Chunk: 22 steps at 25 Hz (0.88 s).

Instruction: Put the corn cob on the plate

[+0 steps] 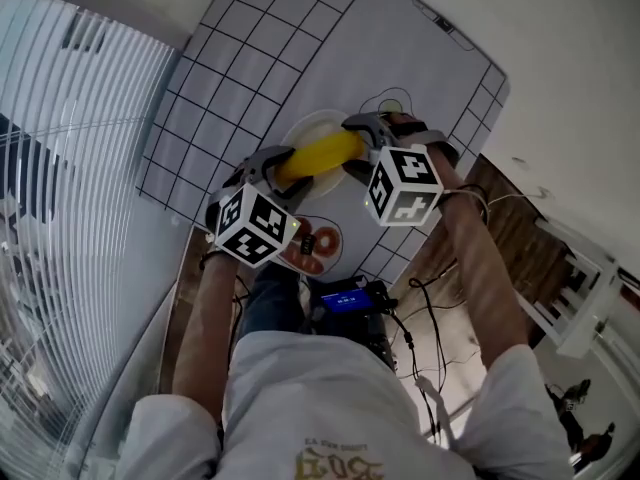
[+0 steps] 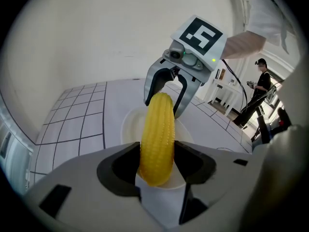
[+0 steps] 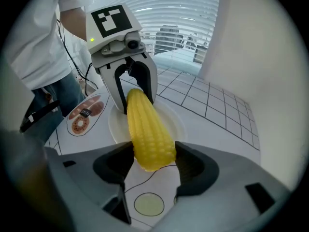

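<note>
A yellow corn cob (image 1: pixel 318 156) hangs level just above a white plate (image 1: pixel 305 127) on the gridded mat. Each end of it is held by one gripper. My left gripper (image 1: pixel 268 171) is shut on the near-left end, and my right gripper (image 1: pixel 362 140) is shut on the far-right end. In the left gripper view the corn cob (image 2: pixel 157 139) runs from my left gripper (image 2: pixel 155 166) to the right gripper (image 2: pixel 166 88), over the plate (image 2: pixel 126 124). In the right gripper view the corn cob (image 3: pixel 147 129) sits in my right gripper (image 3: pixel 153 161), with the left gripper (image 3: pixel 130 83) on its far end.
A doughnut picture (image 1: pixel 318 246) is printed on the mat's near edge, next to the plate (image 3: pixel 171 120). A drawn circle (image 3: pixel 148 204) lies under the right gripper. A device with a blue screen (image 1: pixel 350 300) sits at my waist. A person (image 2: pixel 258 88) stands far off.
</note>
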### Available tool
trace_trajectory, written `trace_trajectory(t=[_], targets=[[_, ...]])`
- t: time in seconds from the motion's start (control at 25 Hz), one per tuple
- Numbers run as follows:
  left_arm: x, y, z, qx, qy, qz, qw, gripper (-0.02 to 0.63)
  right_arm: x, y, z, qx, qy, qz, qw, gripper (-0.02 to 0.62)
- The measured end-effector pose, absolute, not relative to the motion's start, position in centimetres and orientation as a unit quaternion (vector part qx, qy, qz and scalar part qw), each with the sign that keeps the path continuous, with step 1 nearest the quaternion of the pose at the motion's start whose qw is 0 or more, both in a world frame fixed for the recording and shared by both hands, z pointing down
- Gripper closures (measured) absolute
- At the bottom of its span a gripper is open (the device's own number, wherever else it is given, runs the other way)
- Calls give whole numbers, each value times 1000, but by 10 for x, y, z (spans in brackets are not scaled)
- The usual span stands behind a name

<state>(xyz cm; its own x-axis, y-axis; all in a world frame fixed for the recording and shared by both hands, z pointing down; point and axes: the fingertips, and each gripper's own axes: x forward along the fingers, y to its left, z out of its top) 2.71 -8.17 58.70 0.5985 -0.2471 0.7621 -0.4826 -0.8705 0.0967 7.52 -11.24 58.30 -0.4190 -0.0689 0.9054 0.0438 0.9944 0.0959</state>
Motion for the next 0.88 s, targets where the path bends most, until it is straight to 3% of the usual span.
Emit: trace_trajectory(t=[0.88], targets=[[33, -84, 576, 889, -207, 388, 126, 357, 86, -114, 582, 40, -824, -53, 562, 304]])
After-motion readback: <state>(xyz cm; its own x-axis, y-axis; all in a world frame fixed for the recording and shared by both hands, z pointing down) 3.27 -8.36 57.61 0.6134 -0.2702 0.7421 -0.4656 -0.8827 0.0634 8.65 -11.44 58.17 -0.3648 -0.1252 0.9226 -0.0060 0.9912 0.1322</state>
